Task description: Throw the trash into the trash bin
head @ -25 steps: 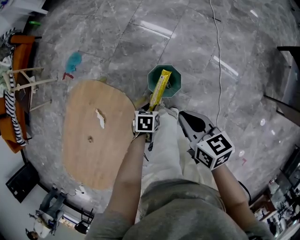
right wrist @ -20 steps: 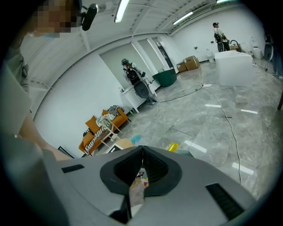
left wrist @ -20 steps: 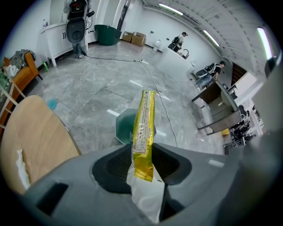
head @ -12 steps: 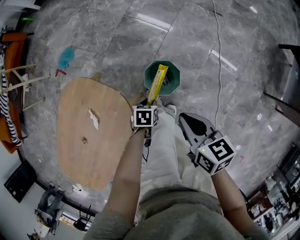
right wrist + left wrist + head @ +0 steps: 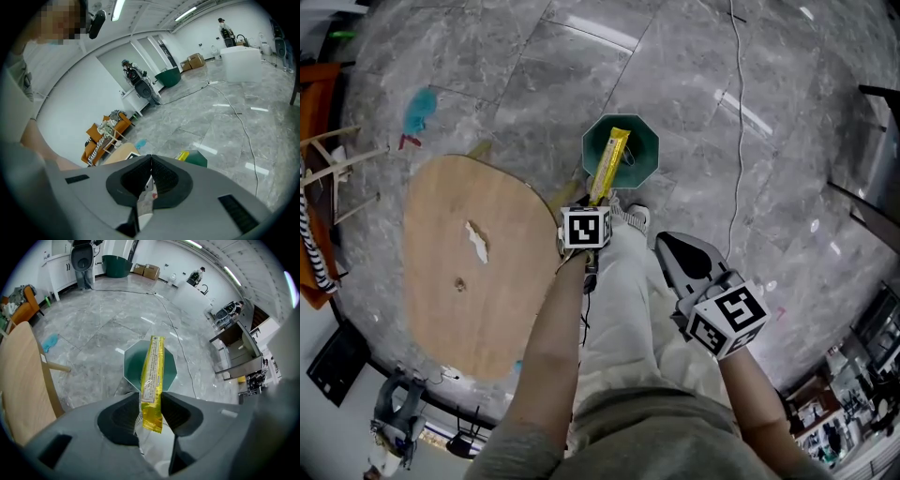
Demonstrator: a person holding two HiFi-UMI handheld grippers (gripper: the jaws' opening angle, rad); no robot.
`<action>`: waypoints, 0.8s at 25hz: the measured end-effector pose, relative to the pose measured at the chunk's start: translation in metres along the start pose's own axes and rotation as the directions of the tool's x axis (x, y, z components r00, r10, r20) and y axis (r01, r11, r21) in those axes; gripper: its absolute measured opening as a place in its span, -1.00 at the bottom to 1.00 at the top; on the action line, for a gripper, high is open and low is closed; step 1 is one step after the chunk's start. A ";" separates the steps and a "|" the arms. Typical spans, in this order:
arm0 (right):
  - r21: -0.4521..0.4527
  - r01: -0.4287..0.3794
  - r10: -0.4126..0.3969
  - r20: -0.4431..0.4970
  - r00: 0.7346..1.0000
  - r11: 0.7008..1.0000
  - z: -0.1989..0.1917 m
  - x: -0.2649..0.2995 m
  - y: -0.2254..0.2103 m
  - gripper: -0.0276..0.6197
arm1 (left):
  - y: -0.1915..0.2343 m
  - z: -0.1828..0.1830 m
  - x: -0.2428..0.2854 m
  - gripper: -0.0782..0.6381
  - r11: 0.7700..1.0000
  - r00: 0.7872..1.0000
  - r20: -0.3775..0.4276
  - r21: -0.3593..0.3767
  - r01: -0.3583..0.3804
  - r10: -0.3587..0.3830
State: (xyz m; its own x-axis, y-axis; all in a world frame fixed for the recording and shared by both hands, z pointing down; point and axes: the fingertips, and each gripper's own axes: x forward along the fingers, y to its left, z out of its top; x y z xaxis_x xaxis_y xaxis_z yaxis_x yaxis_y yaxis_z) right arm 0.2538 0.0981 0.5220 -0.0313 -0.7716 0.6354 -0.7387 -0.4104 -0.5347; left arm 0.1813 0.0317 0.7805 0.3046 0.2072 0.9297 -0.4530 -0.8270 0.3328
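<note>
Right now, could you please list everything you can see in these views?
wrapper: 1, yellow, in the left tongs, pointing at the bin
bin: 1, green, on the floor past the table
table: 1, light wood, left
paper scrap: 1, white, on the table
cloth: 1, blue, on the floor, upper left
cable: 1, white, along the floor, right
left tongs: 1, grey, shut on the wrapper
right tongs: 1, grey, shut, empty

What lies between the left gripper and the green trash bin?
Only the yellow snack wrapper. Clamped in the left gripper, it stretches from the jaws out over the green trash bin. The left gripper view shows this best.
</note>
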 end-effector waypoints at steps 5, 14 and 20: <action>0.020 0.009 -0.008 -0.004 1.000 1.000 -0.004 0.006 -0.006 -0.89 | 0.006 0.000 0.018 -0.36 1.000 1.000 -0.022 -0.004 0.010 -0.010; 0.057 0.021 -0.021 -0.013 1.000 0.998 -0.015 0.013 -0.013 -0.89 | 0.013 0.005 0.036 -0.36 0.999 0.999 -0.049 -0.035 0.005 -0.006; 0.062 0.018 -0.018 -0.009 1.000 0.998 -0.013 0.014 -0.011 -0.89 | 0.008 0.007 0.034 -0.36 0.997 0.998 -0.038 -0.057 0.045 -0.047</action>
State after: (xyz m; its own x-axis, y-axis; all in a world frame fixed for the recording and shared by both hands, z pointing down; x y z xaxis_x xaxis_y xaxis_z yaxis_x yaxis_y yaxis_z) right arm 0.2528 0.0979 0.5436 -0.0239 -0.7598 0.6497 -0.6959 -0.4539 -0.5565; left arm 0.1942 0.0284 0.8134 0.2934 0.2660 0.9183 -0.4859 -0.7857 0.3828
